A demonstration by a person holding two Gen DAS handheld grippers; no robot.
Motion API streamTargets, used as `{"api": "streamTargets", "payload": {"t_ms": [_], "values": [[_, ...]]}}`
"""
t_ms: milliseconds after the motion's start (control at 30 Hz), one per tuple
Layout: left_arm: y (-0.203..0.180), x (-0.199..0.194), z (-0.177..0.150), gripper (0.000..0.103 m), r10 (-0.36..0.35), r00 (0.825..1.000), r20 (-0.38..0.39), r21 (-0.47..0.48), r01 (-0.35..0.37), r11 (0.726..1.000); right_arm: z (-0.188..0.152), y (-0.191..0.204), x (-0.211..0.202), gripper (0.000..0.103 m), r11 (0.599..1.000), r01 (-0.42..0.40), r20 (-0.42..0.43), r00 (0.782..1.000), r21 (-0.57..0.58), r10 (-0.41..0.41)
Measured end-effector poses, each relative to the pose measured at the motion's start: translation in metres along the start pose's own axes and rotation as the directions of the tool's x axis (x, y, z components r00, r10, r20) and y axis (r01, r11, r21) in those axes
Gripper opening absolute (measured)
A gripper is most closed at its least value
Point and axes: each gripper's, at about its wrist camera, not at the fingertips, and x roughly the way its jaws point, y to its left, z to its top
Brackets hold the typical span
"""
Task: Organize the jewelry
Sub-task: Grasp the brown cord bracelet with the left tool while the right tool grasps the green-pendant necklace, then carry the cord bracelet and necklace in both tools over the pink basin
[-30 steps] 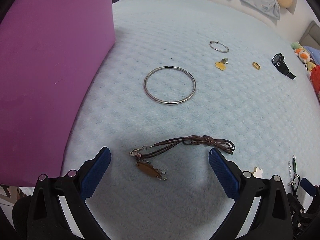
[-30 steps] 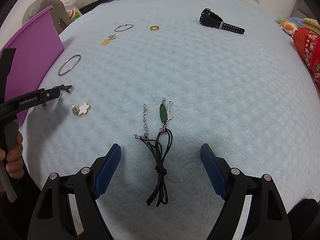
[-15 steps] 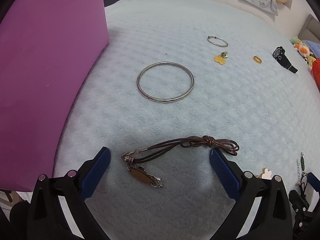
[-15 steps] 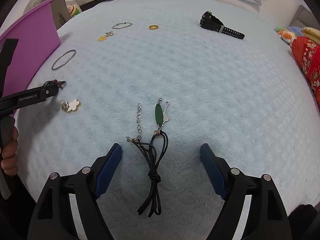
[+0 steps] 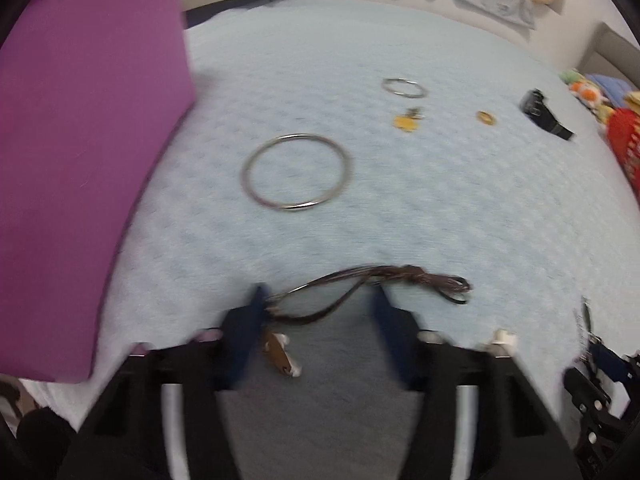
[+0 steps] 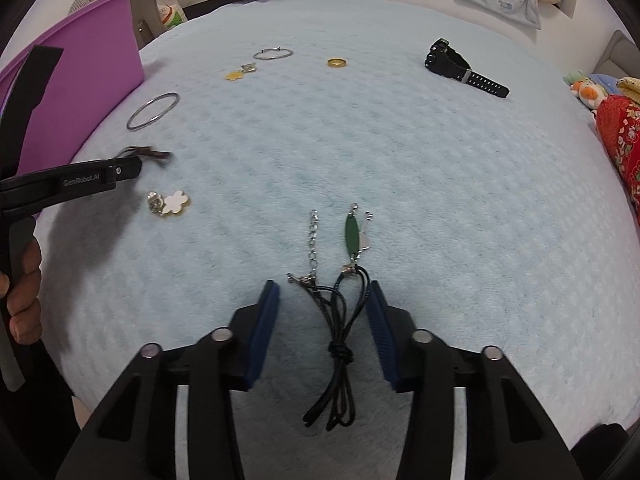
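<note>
A brown cord necklace (image 5: 372,280) with a brown pendant (image 5: 278,354) lies on the light blue blanket. My left gripper (image 5: 320,300) straddles its left part, jaws half closed, not clamped; the frame is blurred. A black cord necklace (image 6: 340,320) with a green pendant (image 6: 352,234) lies between the jaws of my right gripper (image 6: 322,292), which are half closed around the cords without clamping them. The left gripper also shows in the right wrist view (image 6: 124,168).
A purple bin (image 5: 80,140) stands at the left. On the blanket lie a large silver bangle (image 5: 296,172), a smaller silver bangle (image 5: 402,87), a yellow flower charm (image 5: 406,120), a gold ring (image 5: 485,117), a black watch (image 6: 460,68) and a white flower charm (image 6: 170,202).
Both grippers have narrowed from wide open to half closed. The left one has moved forward over the brown necklace; the right one has moved forward over the black cords.
</note>
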Motion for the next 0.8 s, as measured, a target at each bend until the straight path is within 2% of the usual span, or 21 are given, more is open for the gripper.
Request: {"api": "streamTargets", "payload": {"t_ms": [33,67,133,167,433,800], "values": [[-0.003,-0.001,0.0,0.03,0.004,1.0,0.004,0.011,-0.004,1.0,0.001,0.001,0.0,0.035,1.0,-0.003,-0.001,1.0,-0.003,0.003],[-0.006,-0.001,0.0,0.026,-0.008,1.0,0.004,0.019,0.008,1.0,0.001,0.001,-0.001,0.03,1.0,-0.007,-0.001,1.0,-0.006,0.007],[-0.009,-0.003,0.001,0.009,-0.006,1.0,0.005,0.025,0.006,1.0,0.002,0.001,-0.002,0.015,1.0,-0.009,0.002,1.0,-0.003,0.009],[-0.01,-0.003,0.002,0.006,-0.013,1.0,0.002,0.023,0.013,1.0,0.002,-0.001,-0.003,0.009,1.0,-0.026,-0.001,1.0,0.006,0.026],[-0.001,-0.015,-0.001,0.006,-0.055,0.998,-0.025,-0.032,0.054,0.998,0.004,-0.01,-0.008,0.005,0.993,-0.095,-0.002,0.995,0.067,0.096],[0.009,-0.052,-0.007,0.006,-0.07,0.997,-0.019,-0.061,0.069,0.996,0.014,-0.017,-0.033,0.004,0.978,-0.169,0.029,0.986,0.121,0.167]]}}
